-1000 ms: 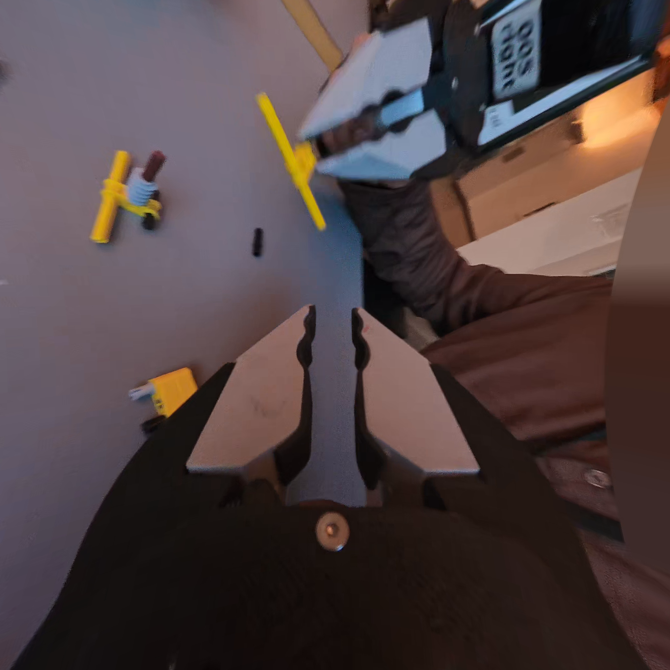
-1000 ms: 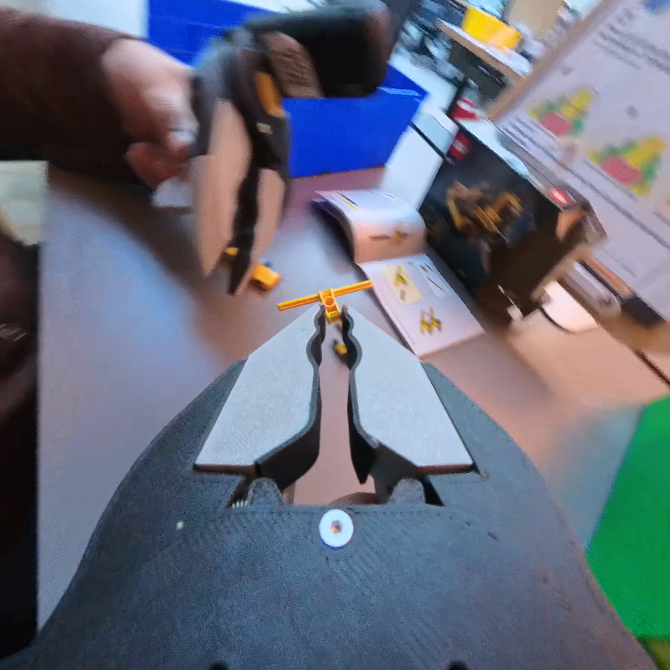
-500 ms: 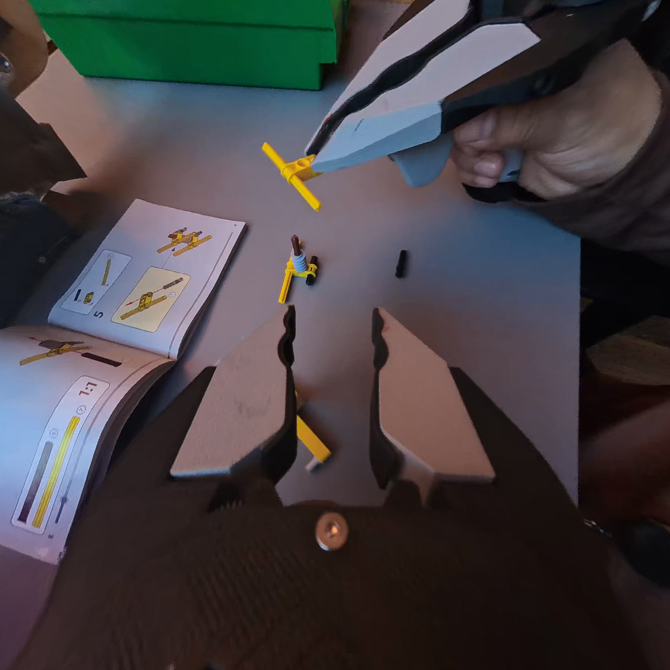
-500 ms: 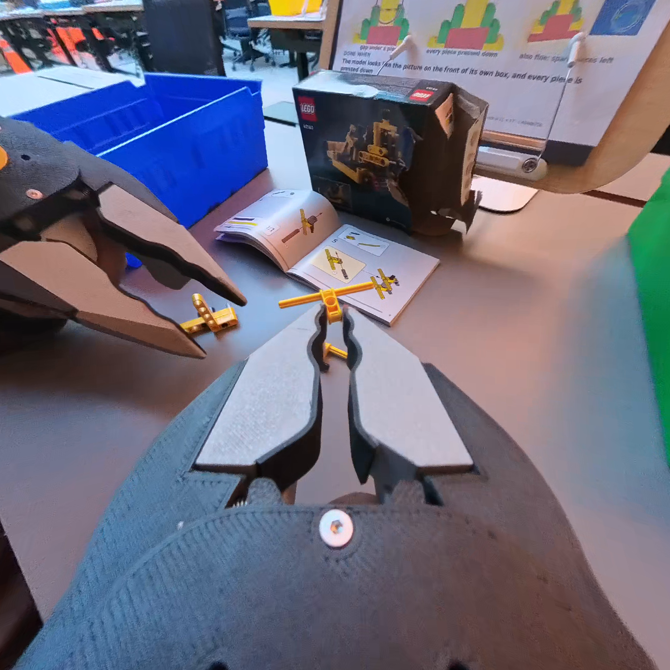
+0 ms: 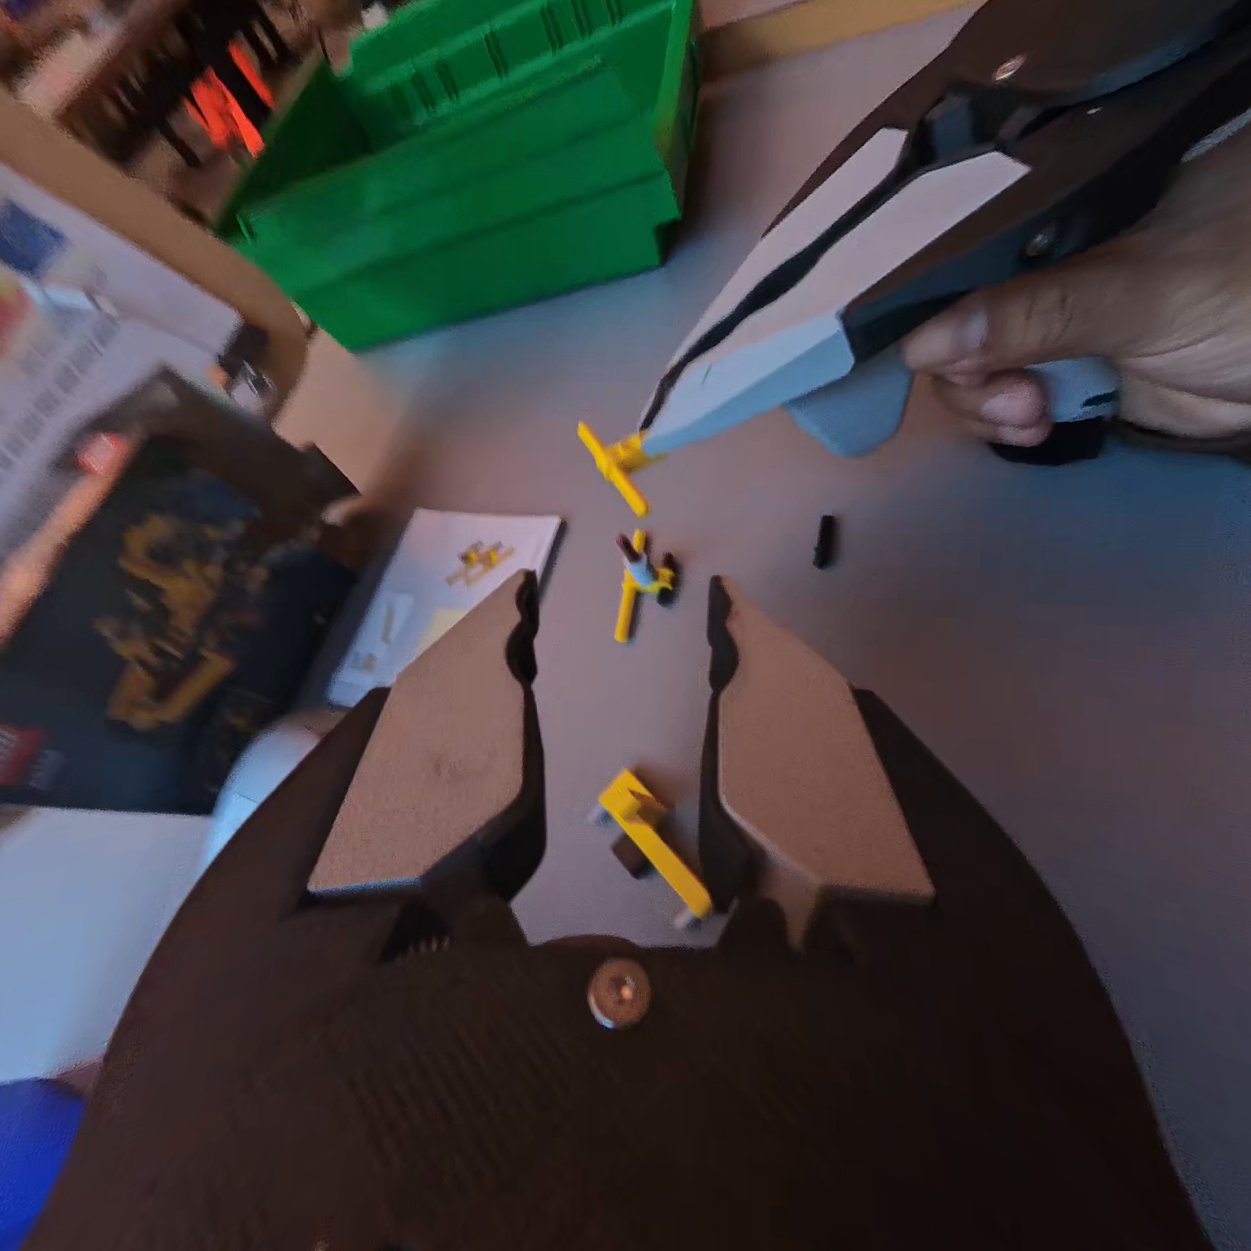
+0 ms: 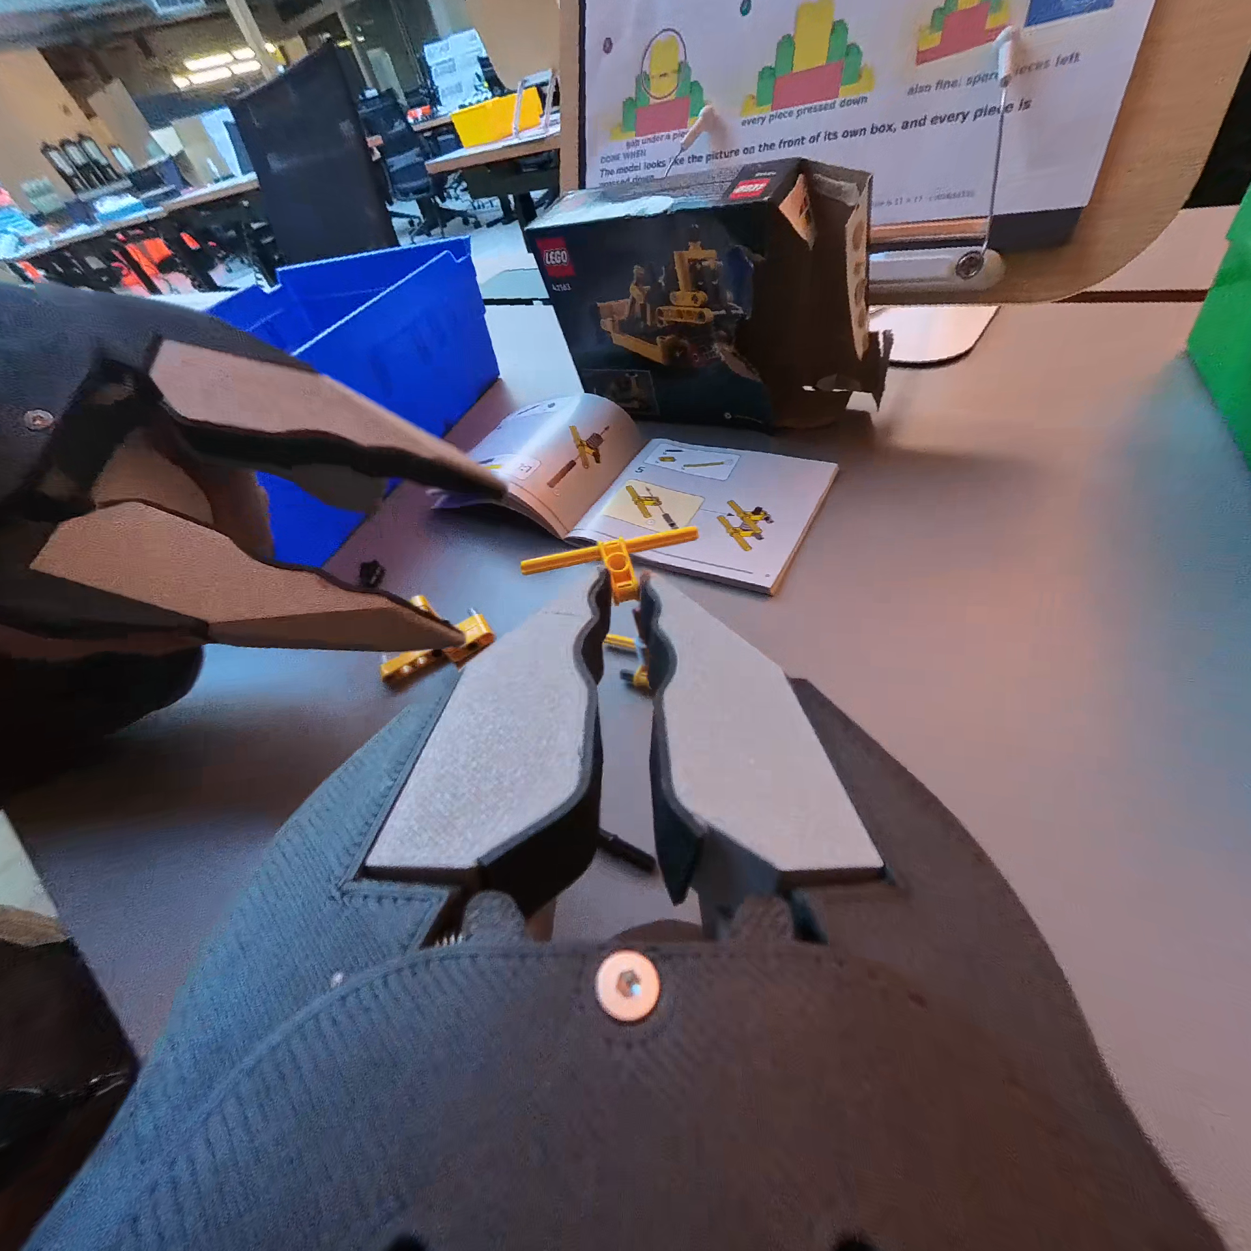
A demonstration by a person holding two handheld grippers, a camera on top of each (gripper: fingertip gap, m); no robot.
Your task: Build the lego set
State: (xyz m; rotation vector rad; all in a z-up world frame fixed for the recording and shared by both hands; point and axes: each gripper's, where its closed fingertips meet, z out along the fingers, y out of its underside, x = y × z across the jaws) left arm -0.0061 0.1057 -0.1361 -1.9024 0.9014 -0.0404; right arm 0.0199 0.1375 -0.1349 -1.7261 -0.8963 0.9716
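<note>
My right gripper (image 6: 621,585) is shut on a yellow connector with a yellow axle through it (image 6: 612,548), held above the grey table; this also shows in the left wrist view (image 5: 612,467). My left gripper (image 5: 621,592) is open and empty, hovering over a yellow beam with pins (image 5: 650,839) that lies between its fingers. In the right wrist view the left gripper (image 6: 480,562) is at the left, its lower fingertip just over that beam (image 6: 433,650). A small yellow axle assembly with grey and brown parts (image 5: 636,589) lies ahead. A loose black pin (image 5: 824,540) lies to its right.
An open instruction booklet (image 6: 677,501) lies beyond the parts, with the dark set box (image 6: 677,304) behind it. A blue bin (image 6: 392,352) stands at the left and a green bin (image 5: 474,183) at the far side. A poster board stands behind the box. The left gripper's tips are roughly 5 cm from the right gripper's.
My left gripper has swung round over the table, opened wider and come over the yellow beam. My right gripper still holds the yellow axle piece.
</note>
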